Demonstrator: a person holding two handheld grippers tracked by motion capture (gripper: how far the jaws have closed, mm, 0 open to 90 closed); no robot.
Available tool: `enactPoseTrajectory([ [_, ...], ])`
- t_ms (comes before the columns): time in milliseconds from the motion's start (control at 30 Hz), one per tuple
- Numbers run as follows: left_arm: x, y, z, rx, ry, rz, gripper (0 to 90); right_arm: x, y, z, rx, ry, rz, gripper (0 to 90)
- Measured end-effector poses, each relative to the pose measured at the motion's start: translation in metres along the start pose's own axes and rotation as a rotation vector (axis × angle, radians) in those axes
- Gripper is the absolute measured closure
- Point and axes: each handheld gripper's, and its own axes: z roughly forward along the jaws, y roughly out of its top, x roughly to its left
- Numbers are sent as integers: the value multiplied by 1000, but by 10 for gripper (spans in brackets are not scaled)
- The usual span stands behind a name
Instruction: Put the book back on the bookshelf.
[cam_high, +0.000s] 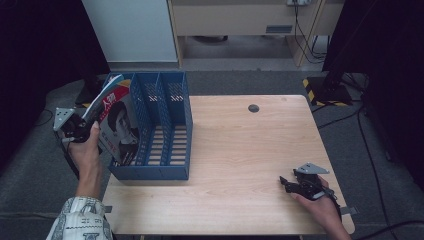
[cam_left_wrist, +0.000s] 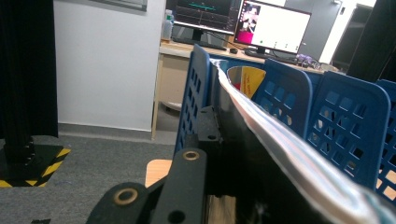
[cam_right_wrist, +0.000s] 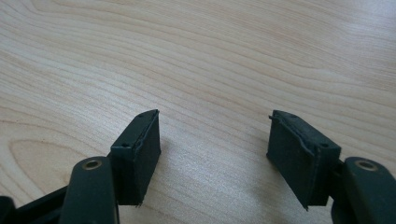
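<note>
1. While the person stands at the near edge of the wooden table, the left gripper is clenched on a glossy magazine, seen from its own camera as a curved shiny sheet pinched at the jaws.
2. Magazine: upright, tilted a little, its lower end inside the leftmost compartment of the blue file rack; its upper part rises above the rack's rim. The rack stands at the table's left edge, and its other compartments look empty.
3. Right gripper: resting low over the table's near right corner, jaws spread wide, grasping nothing, bare wood grain between the pads. It lies well apart from the rack.
4. Step in hand, as I judge it: filing the magazine into the rack, about midway, since the magazine is partly in but not let go.
5. Next move, by my reckoning: lower the magazine until its bottom edge seats on the rack's floor, keep it clear of the perforated divider, then part the left jaws and lift away. A limp cover may buckle or catch the divider.
6. Writing: the cover shows a red patch with large white characters and a dark portrait; the characters are too small to read. A yellow printed item behind the rack is unreadable too. No brand is legible.
</note>
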Motion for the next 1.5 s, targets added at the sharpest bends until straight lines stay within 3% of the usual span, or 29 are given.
enactPoseTrajectory([
  [467,-3,12,-2,49,11,23,812,0,0,0,1,1,-2,344],
  [800,-6,32,-8,75,-12,84,550,0,0,0,1,3,0,341],
  [933,-9,37,-11,96,-14,140,450,0,0,0,3,6,0,339],
  [1100,-14,48,-12,99,-23,166,340,0,0,0,4,9,1,334],
  [1500,-37,53,-7,132,-67,241,245,0,0,0,4,10,0,332],
])
